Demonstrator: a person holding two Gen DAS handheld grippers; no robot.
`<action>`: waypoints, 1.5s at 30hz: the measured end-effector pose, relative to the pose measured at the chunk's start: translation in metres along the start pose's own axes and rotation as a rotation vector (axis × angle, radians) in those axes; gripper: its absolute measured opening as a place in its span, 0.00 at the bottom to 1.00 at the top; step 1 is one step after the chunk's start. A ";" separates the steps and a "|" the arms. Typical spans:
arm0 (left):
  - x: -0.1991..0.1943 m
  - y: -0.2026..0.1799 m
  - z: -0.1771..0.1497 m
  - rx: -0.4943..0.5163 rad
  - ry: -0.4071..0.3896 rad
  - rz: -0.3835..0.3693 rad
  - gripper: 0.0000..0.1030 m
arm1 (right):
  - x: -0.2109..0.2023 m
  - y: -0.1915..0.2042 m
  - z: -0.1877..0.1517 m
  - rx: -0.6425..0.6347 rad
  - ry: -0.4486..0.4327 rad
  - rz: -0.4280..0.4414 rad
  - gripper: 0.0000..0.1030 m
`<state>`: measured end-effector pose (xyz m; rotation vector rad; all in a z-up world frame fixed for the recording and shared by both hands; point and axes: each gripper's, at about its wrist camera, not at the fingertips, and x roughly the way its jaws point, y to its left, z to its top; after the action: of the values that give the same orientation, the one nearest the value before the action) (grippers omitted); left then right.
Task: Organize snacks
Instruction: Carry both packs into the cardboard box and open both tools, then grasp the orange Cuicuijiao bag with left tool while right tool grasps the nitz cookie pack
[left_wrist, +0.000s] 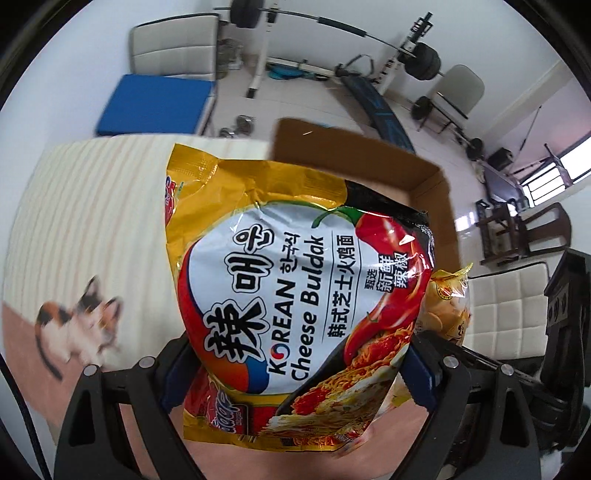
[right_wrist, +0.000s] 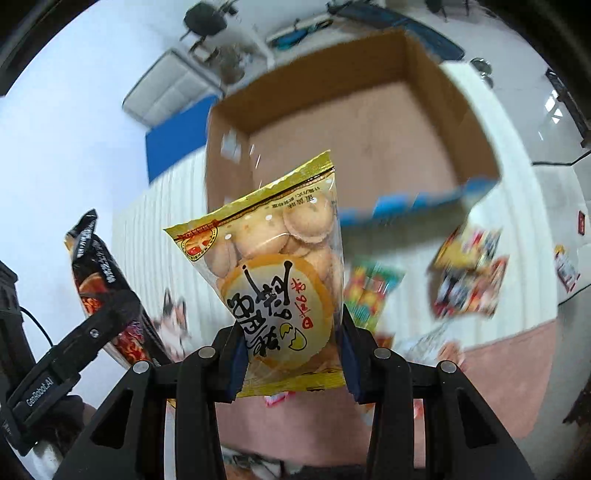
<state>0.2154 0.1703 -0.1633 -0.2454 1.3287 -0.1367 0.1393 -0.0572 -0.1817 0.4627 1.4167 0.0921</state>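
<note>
My left gripper (left_wrist: 295, 373) is shut on a yellow Korean Cheese Buldak noodle pack (left_wrist: 295, 288) and holds it up in front of the open cardboard box (left_wrist: 432, 184). My right gripper (right_wrist: 291, 358) is shut on a clear bag of round egg biscuits (right_wrist: 280, 280), held above the table short of the same box (right_wrist: 369, 122), whose inside looks empty. The biscuit bag also shows in the left wrist view (left_wrist: 448, 306) at the right. The noodle pack (right_wrist: 107, 288) and the left gripper show at the left of the right wrist view.
Several loose snack packs (right_wrist: 469, 273) lie on the striped tablecloth (right_wrist: 166, 206) to the right of the box. A cat print (left_wrist: 77, 321) is on the cloth. Chairs (left_wrist: 173, 48), a blue mat (left_wrist: 159, 103) and a weight bench (left_wrist: 376, 99) stand beyond the table.
</note>
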 end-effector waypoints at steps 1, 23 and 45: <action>0.011 -0.004 0.010 0.002 0.014 -0.009 0.90 | 0.003 -0.004 0.020 0.006 -0.010 -0.010 0.43; 0.164 -0.074 0.182 -0.024 0.357 0.075 0.90 | 0.094 -0.051 0.226 0.059 0.078 -0.197 0.44; 0.150 -0.077 0.185 -0.008 0.363 0.059 0.92 | 0.103 -0.043 0.233 -0.058 0.166 -0.277 0.89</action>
<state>0.4334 0.0788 -0.2441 -0.1932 1.6959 -0.1297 0.3716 -0.1218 -0.2739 0.2111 1.6244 -0.0533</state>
